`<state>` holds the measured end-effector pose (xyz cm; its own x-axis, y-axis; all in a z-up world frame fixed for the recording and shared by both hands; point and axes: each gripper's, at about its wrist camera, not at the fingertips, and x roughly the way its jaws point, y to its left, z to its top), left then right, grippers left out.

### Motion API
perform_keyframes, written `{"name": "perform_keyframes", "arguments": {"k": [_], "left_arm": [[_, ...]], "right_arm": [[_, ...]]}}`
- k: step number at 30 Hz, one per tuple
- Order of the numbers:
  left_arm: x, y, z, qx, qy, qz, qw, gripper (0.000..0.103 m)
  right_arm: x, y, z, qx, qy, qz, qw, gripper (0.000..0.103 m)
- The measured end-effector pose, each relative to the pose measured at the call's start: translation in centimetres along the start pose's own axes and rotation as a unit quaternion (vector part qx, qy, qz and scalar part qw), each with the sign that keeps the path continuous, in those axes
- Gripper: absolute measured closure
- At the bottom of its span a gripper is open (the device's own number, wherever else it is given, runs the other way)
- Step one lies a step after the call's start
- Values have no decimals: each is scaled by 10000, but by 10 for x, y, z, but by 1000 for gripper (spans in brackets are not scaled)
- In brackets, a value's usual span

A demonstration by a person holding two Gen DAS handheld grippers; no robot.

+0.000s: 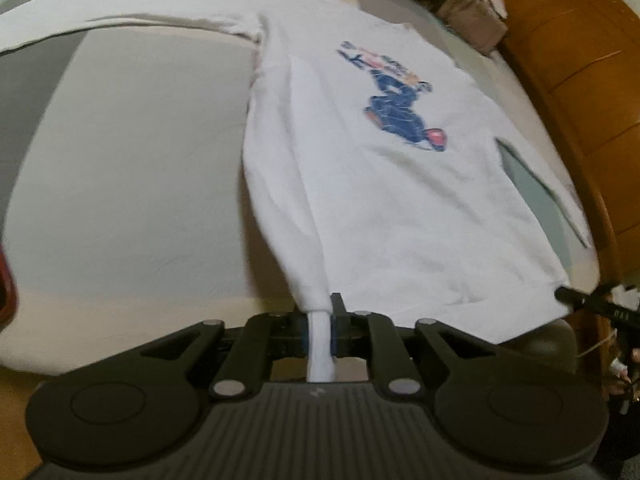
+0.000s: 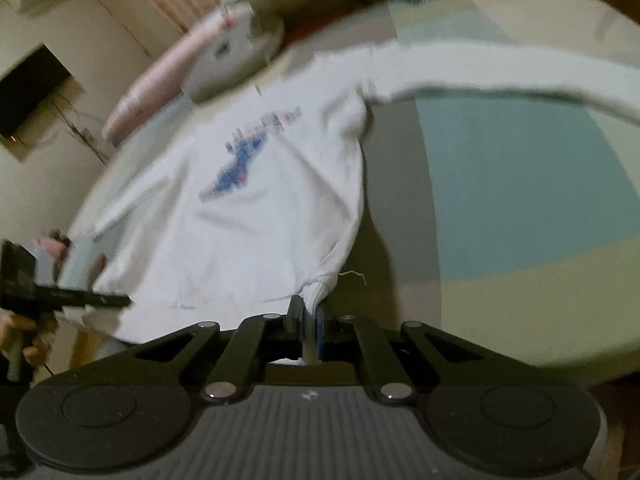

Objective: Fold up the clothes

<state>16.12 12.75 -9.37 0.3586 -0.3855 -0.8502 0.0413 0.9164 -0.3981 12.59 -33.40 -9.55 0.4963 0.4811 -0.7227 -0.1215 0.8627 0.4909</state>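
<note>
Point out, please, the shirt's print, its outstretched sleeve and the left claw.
print (image 1: 400, 100), left wrist view, on the blue middle of the figure.
sleeve (image 1: 132, 4), left wrist view, midway along the arm lying flat.
left claw (image 1: 322, 322), left wrist view, between the fingertips, shut on the shirt hem.

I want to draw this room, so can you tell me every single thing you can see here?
sweatshirt: one, white with a blue and red print, spread flat on the bed, one sleeve stretched out sideways
bed cover: one, blocks of grey, pale blue and cream, under the sweatshirt
pillow: one, pink and white, at the head of the bed
headboard: one, orange-brown wood, beside the bed
dark screen: one, black, on the wall
left claw: one, black, shut on a hem corner
right claw: one, black, shut on the other hem corner
hand: one, holding a claw's handle
</note>
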Motion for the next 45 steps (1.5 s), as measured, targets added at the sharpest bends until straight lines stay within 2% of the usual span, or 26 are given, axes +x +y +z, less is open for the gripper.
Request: {"name": "perform_keyframes", "arguments": {"k": [1,4,6,8,12,15,21,24,29,31,34,36,37,40,41,45], "left_arm": [[-2,2,-1,-26,30,95,9999,77],[-19,3,-3,126,-112,479,9987,73],[-36,8,-1,115,-284,504,9983,69],[-45,9,10,86,-490,507,9975,60],[-45,6,49,-29,-881,419,9952,59],[-35,8,82,-198,-1070,257,9937,59],[12,38,141,-1112,-1292,-303,9849,62],[38,59,159,-1618,-1285,-554,9769,62],[76,92,174,-2355,-1317,-890,9588,64],[82,99,179,-2481,-1429,-1090,9519,65],[92,104,186,-2574,-1510,-1258,9461,66],[97,104,191,-2568,-1538,-1262,9458,68],[98,101,193,-2507,-1566,-1156,9483,70],[101,92,200,-2316,-1647,-836,9551,91],[99,90,200,-2218,-1656,-726,9582,95],[85,84,208,-1798,-1724,-335,9679,96]], "right_arm": [[1,-1,-2,2,70,-90,9999,89],[-12,-5,-4,-41,4,-403,9992,88],[-22,-7,2,-14,-165,-489,9987,87],[-32,-9,13,16,-389,-487,9981,82],[-32,-2,40,-74,-639,-512,9966,81],[-24,3,57,-132,-726,-410,9964,81],[7,-4,84,113,-720,-160,9972,75],[24,-11,92,228,-659,-103,9975,70],[50,-23,105,385,-570,-62,9976,69],[55,-27,111,410,-595,-7,9974,69],[63,-33,122,431,-638,-17,9970,68],[70,-38,130,483,-647,-23,9967,68],[73,-40,133,524,-652,-19,9965,68],[84,-48,143,718,-667,49,9952,66],[88,-50,145,794,-669,74,9946,65],[97,-54,152,950,-652,55,9933,64]]}}
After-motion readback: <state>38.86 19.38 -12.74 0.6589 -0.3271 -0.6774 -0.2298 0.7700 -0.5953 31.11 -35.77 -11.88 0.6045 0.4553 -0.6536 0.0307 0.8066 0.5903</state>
